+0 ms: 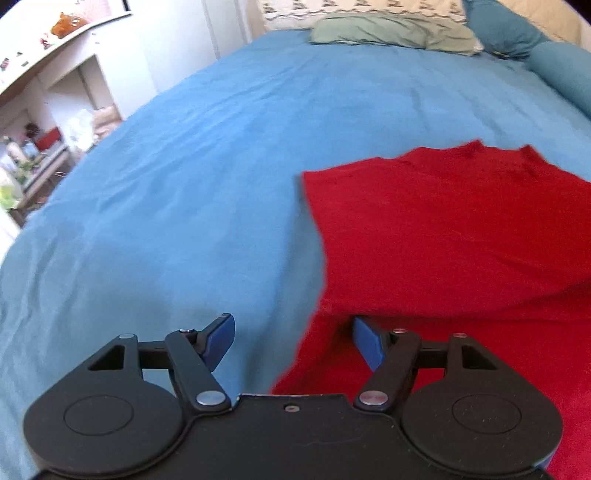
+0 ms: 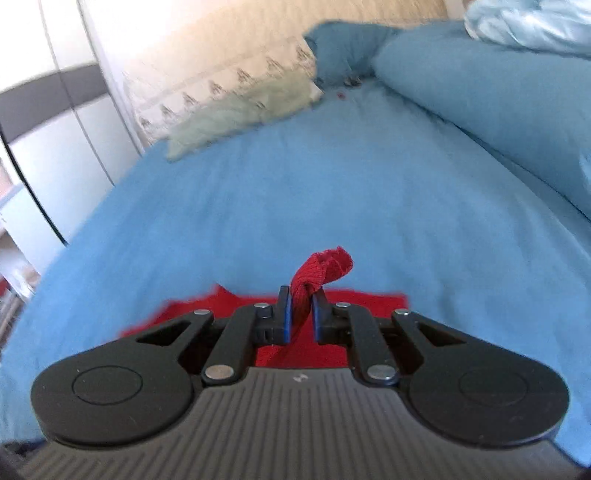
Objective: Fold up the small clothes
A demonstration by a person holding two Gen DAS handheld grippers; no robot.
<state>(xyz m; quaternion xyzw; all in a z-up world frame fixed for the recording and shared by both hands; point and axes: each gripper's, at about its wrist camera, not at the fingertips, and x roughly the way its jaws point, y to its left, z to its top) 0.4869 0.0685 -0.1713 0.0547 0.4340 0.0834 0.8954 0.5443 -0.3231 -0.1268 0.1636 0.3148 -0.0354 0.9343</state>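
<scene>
I see a blue bedspread [image 1: 184,184] covering the bed. At its head lie a pale green pillow [image 1: 391,33], a patterned cream pillow [image 1: 354,9] behind it and a blue bolster [image 2: 480,92]. White shelves [image 1: 55,74] with blurred clutter stand left.

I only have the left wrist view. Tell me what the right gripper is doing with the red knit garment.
Observer: The right gripper is shut on a bunched strip of the red knit garment, which sticks up past its blue pads.
Operator: Report whether that strip is lifted.
Observer: Its end curls above the blue bedsheet; the rest of the garment lies flat beneath the gripper.
Operator: Describe what lies ahead of it.
Observer: A long blue bolster pillow runs along the right side, and a pale green pillow lies to the far left.
</scene>
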